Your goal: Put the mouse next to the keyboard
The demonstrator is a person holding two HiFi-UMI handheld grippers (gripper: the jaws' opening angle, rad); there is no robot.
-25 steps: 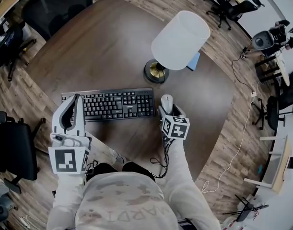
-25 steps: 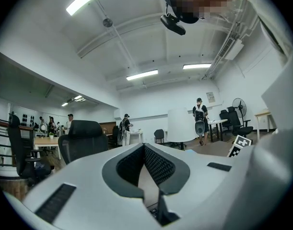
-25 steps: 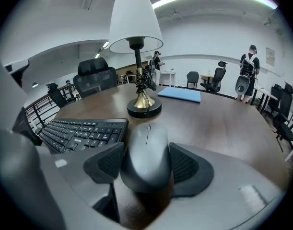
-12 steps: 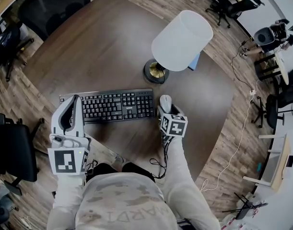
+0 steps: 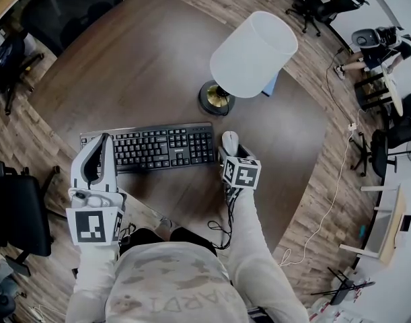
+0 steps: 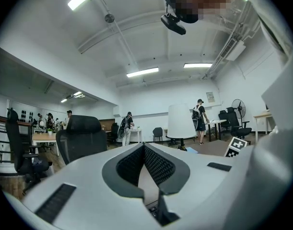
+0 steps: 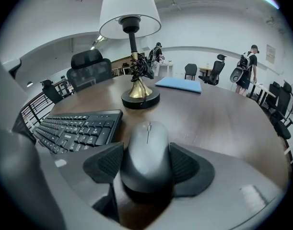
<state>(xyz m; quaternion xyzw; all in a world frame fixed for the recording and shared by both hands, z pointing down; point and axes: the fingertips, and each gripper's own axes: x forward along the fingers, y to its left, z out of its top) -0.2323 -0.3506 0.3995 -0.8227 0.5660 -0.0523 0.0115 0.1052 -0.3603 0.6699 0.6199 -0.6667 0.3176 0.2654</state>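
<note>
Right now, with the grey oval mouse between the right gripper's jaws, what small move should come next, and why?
Probably open the right gripper and release. Its jaws clamp the grey oval mouse, which seems to rest on the dark brown wooden table just beside the right end of the black keyboard, so the placing looks done.

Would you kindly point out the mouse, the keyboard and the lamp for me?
mouse (image 7: 147, 152): right gripper view, middle of its top shell.
keyboard (image 5: 148, 148): head view, middle rows of keys.
lamp (image 5: 252, 54): head view, side of its white shade.
</note>
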